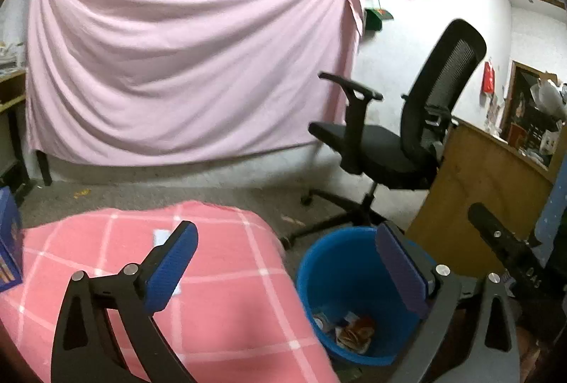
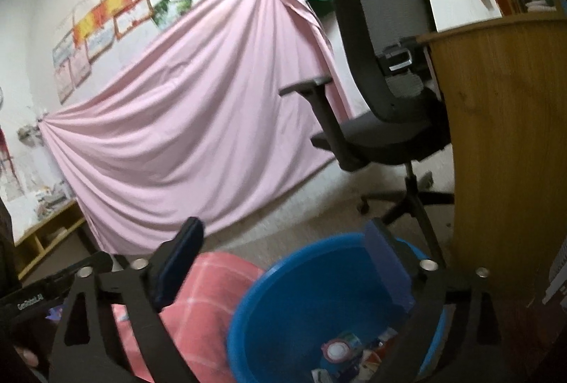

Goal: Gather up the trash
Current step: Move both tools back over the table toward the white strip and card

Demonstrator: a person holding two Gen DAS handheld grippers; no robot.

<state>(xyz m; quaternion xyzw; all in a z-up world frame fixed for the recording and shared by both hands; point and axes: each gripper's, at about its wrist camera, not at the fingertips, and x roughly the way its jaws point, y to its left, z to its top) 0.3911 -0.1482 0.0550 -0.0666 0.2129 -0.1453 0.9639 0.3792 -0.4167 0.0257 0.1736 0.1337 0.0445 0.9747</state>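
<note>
while both grippers hang over the blue bin, neither one has anything in it. the left gripper (image 1: 287, 271) has its blue pads (image 1: 170, 268) spread wide apart with only air between them. one pad sits over the pink checked cloth (image 1: 226, 294) on the left and the other over the bin (image 1: 308, 280). the right gripper (image 2: 283, 276) is spread wide too, empty, right above the bin's rim (image 2: 248, 319).

down in the bottom of the bin lie some bits of trash (image 1: 354, 330): crumpled wrappers and a small pack with a round white lid (image 2: 336, 351). so part of the job looks done, since trash is already inside.

on the cloth there is a small white slip of paper (image 1: 163, 236), near the left pad. it may be trash that is left to pick up, but it is too small to be sure. far behind stand a black office chair (image 1: 407, 120), a brown wooden desk (image 2: 503, 135) and a big pink sheet (image 1: 184, 57) on the wall.
</note>
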